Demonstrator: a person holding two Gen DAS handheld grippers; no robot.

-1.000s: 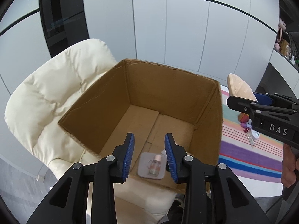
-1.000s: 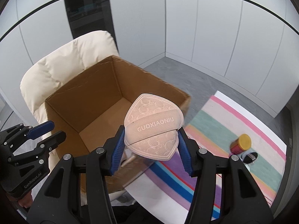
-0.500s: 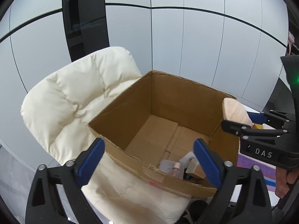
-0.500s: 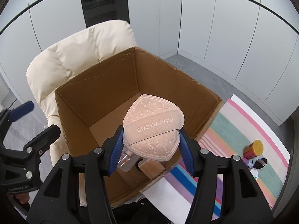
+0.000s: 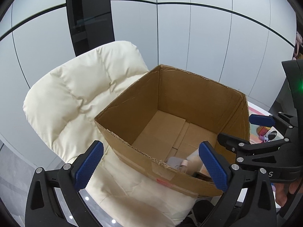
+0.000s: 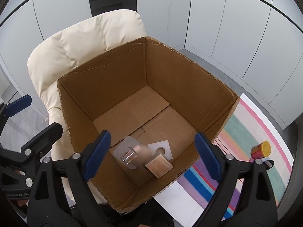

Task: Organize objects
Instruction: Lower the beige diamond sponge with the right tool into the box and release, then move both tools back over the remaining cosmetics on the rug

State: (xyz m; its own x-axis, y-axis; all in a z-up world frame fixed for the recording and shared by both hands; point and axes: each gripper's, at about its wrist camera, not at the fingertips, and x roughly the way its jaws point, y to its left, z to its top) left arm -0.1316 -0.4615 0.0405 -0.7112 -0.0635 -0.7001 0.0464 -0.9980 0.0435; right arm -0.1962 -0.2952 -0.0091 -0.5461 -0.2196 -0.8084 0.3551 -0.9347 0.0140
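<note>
An open cardboard box (image 6: 117, 79) sits on a cream padded chair (image 6: 85, 37). On its floor lie a blister-packed small bottle (image 6: 130, 151), a white square card (image 6: 162, 147) and a tan block (image 6: 159, 165). My right gripper (image 6: 152, 155) hovers over the box's near corner, its jaws opening with nothing gripped. A faint blur over the contents may be the peach pad, but I cannot tell. My left gripper (image 5: 151, 163) is beside the box (image 5: 189, 98), jaws opening wide and empty. The right gripper (image 5: 244, 128) shows at that view's right.
A striped mat (image 6: 246, 132) lies right of the box, with a yellow-lidded jar (image 6: 260, 149) and small items on it. White wall panels and a dark glass strip stand behind the chair (image 5: 75, 94). The left gripper (image 6: 37, 116) is at the left edge of the right wrist view.
The left jaws spread wide and the blister-packed bottle now lies in the box. The right gripper moved over the box and opened; the peach pad is gone from between its pads.
</note>
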